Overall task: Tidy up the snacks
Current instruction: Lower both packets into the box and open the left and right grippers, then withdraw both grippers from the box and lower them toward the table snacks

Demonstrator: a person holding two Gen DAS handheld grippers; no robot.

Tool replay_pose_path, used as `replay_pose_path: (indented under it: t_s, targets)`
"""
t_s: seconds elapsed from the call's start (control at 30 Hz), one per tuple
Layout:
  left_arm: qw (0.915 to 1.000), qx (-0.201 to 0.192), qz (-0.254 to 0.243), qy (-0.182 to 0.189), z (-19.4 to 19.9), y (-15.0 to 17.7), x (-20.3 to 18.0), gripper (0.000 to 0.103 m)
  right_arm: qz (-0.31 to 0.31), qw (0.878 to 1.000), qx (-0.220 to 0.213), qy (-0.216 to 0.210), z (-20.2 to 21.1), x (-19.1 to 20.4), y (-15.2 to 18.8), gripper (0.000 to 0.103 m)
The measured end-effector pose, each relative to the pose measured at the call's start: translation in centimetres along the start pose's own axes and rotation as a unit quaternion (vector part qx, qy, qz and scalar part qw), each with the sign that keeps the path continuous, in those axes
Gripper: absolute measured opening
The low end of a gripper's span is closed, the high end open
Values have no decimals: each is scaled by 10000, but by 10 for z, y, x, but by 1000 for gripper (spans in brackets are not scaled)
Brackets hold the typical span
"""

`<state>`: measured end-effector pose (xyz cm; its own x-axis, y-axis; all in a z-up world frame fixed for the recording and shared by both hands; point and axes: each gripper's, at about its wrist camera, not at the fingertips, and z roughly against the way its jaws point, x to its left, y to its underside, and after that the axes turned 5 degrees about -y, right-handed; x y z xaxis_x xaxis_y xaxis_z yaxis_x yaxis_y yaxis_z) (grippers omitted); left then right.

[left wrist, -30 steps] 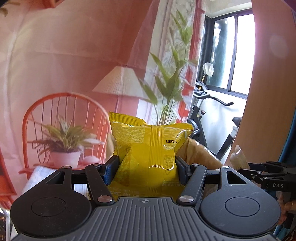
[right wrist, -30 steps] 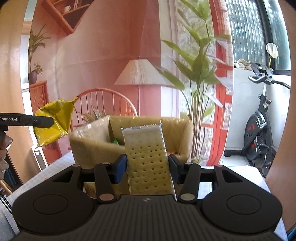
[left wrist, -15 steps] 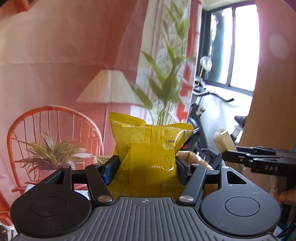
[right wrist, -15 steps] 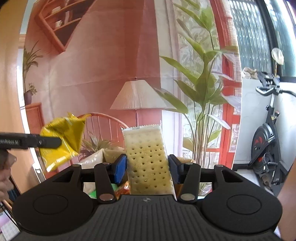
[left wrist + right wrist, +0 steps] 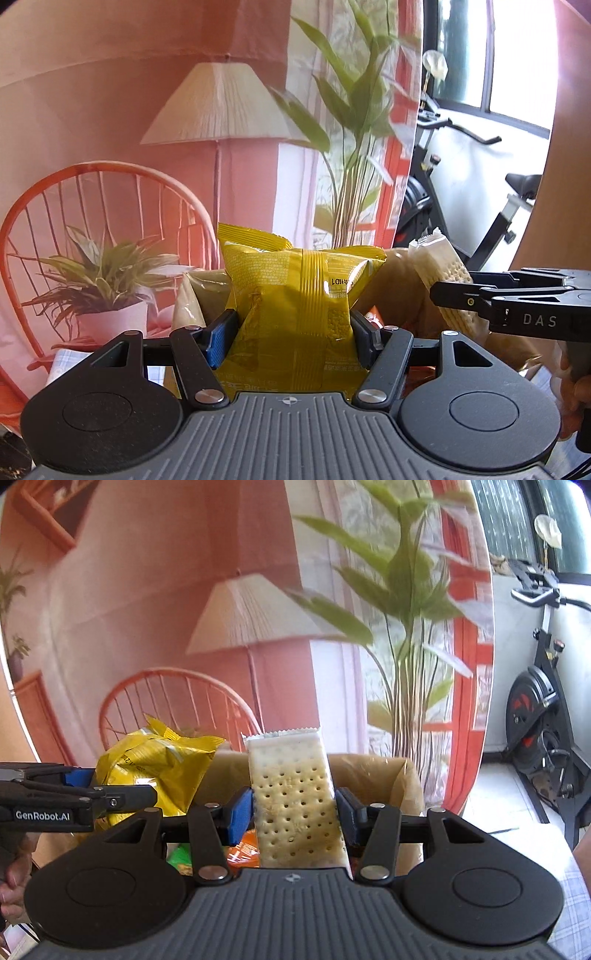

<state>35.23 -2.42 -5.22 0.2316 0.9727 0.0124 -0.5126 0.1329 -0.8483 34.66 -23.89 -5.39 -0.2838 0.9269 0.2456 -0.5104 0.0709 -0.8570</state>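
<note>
My left gripper (image 5: 293, 328) is shut on a yellow snack bag (image 5: 295, 295), which stands upright between the pads. My right gripper (image 5: 295, 808) is shut on a clear pack of pale dotted crackers (image 5: 295, 797), also upright. Both hover over a tan paper-lined box (image 5: 384, 775) that holds orange and green snack packets (image 5: 243, 851). In the left wrist view the cracker pack (image 5: 443, 273) and the right gripper's side show at the right, above the box (image 5: 192, 291). The yellow bag (image 5: 159, 764) in the left gripper shows at the left of the right wrist view.
A backdrop printed with an orange chair (image 5: 92, 206), a lamp and plants hangs behind the box. An exercise bike (image 5: 543, 709) stands at the right by the window. A checked cloth (image 5: 576, 897) covers the table. A person's hand (image 5: 14, 871) grips the left tool.
Both grippers have moved toward the box and closer together. The box now lies right under the held packs, and its contents show below the crackers. Neither grip has changed.
</note>
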Motion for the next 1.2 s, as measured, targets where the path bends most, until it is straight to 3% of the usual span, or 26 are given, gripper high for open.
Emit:
replay_pose_path:
  t_s: [0.47,0.87,1.2]
  targets:
    - [9999,106,-60,18,-9,-1,-3,72,-12,9998,146,166,-11,-3,6,56]
    - [9995,-291,39,-75,38,-3,5,72,175,9996,-60,196,28,10,14,56]
    - [9991,-384,98,-145,86,11,12,72,188,9993,-305,134,73,20,31,56]
